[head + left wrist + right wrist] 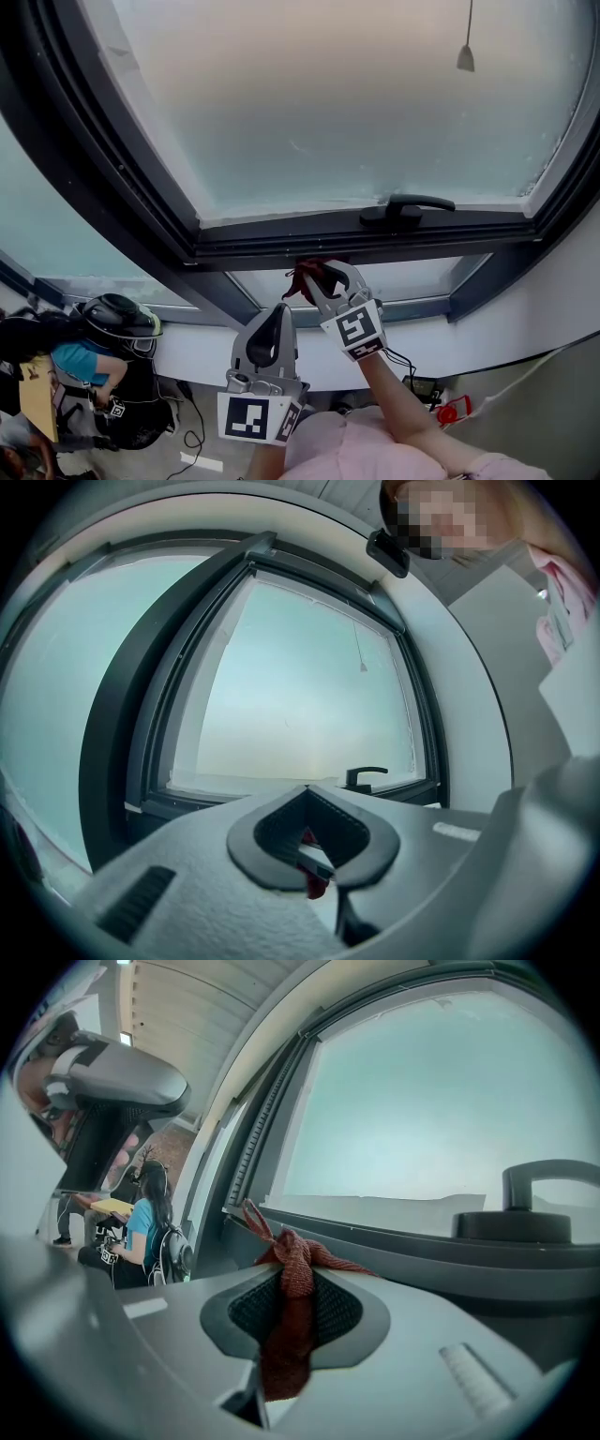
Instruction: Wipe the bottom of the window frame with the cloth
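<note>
cloth bunched, clamped in right gripper, jaws closed on it. cloth lies at gripper's 12 o'clock, up against lower edge of rail of window frame; contact likely, not certain. rail's long axis runs 9 to 3 o'clock, so wipe probably goes sideways along it. handle at 2 o'clock. left gripper at right's 7 o'clock, jaws together, empty, farther from rail.

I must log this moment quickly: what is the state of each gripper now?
Left gripper: closed, holding nothing.
Right gripper: closed on the red cloth.
</note>
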The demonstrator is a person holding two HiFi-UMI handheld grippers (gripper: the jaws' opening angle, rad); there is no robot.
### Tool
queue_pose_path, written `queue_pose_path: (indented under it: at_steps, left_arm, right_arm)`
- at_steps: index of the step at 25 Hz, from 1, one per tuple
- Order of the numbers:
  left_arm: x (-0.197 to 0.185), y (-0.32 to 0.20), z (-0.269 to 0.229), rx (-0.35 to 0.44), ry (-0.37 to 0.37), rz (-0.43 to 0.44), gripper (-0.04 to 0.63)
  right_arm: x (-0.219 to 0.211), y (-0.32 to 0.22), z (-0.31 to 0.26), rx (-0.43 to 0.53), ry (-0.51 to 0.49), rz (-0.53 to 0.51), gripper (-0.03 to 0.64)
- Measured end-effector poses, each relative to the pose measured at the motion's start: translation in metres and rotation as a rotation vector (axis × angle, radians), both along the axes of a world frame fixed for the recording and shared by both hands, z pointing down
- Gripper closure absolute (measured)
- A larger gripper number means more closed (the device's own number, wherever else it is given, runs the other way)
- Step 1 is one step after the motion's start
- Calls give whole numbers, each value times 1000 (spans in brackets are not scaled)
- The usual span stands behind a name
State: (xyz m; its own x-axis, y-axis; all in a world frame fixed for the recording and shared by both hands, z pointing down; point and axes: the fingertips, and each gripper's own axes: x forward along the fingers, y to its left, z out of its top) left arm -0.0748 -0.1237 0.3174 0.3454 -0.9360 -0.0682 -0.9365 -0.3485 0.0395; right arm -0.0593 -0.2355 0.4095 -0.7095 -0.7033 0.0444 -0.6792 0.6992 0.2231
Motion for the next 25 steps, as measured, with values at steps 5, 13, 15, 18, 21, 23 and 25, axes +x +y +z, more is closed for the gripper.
queue_pose_path:
  at_steps: [5,13,15,18,21,23,25]
  left_arm:
    - [7,4,1,-1,-1,13,601]
    - [14,5,1,3,6,41,601]
    - [17,5,1,4,8,54,601]
    - [21,4,1,4,12,68,601]
    - [23,4,1,5,15,78,601]
    - [24,3,2,4,17,84,601]
    - [24,3,3,2,19,87,601]
  right_arm:
    - [15,-1,-1,-3,-10,29,541]
    - [42,-3,-1,-1,-15,95,540]
    - [49,-3,-2,3,-14,109,540]
    - [62,-4,-2,5,-14,136,540]
    - [72,-5,-2,6,-15,159,540]
    - [78,-5,-2,7,-16,171,540]
    - [83,-5,-2,8,-15,181,540]
